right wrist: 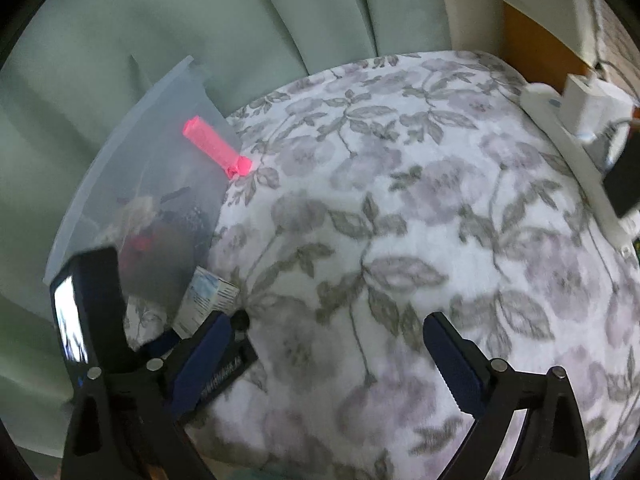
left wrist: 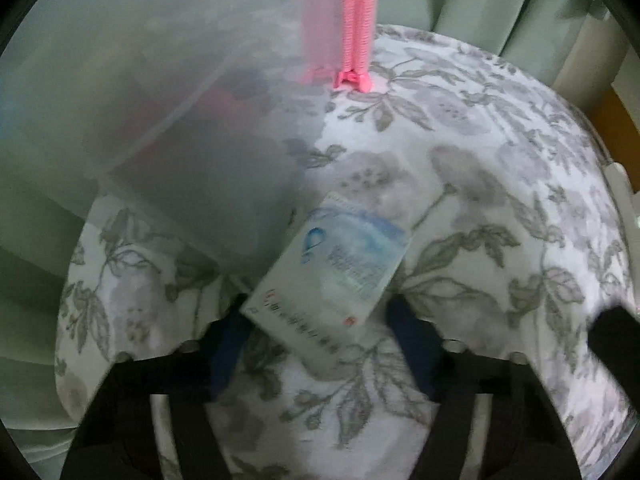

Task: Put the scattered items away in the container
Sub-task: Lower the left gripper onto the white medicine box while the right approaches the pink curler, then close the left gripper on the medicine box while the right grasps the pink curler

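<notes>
Container translucent, dark and red items inside; left gripper jaws straddling box, unclenched; right gripper jaws released.

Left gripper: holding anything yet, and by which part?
The small box lies between the left gripper jaws at its near end, but whether the pads press on it cannot be told. The right gripper holds nothing.

Left tool half-spread, right tool wide (both angled downward).
</notes>
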